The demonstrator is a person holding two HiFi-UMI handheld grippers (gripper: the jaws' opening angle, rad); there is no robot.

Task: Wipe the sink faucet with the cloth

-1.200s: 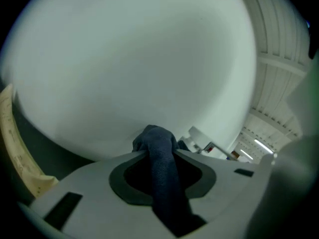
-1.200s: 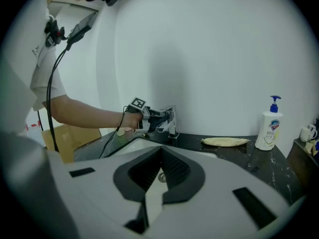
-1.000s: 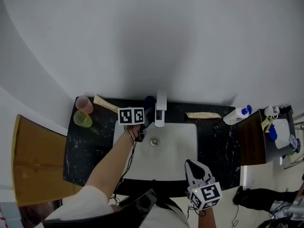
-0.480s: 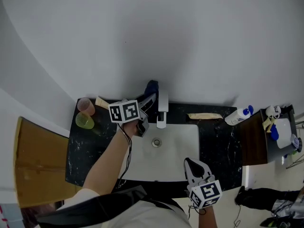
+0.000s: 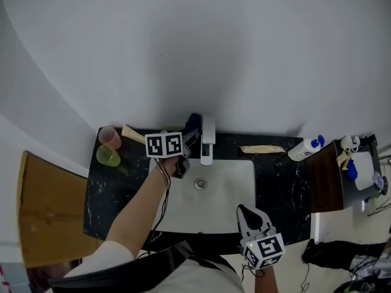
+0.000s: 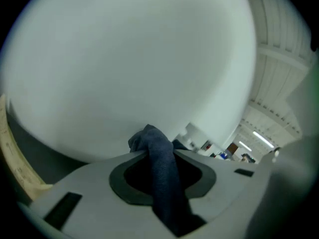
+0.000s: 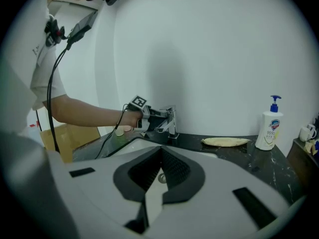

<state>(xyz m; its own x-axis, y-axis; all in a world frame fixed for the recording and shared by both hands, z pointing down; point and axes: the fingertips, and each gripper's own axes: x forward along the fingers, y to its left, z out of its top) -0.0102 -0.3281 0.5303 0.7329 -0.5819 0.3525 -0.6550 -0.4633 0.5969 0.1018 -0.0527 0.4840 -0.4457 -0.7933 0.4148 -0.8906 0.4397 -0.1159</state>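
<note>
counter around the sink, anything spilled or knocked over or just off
Nothing stands out. No spill shows on the black counter, the soap bottle stands upright, and the faucet looks straight. The dark cloth is pinched in the left gripper beside the faucet, as expected.

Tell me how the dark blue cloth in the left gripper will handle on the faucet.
The dark blue cloth is probably floppy: it bunches and folds over above the left gripper. Likely light, since a narrow pinch carries it. Its fuzzy weave should drag rather than slip on the chrome faucet.
</note>
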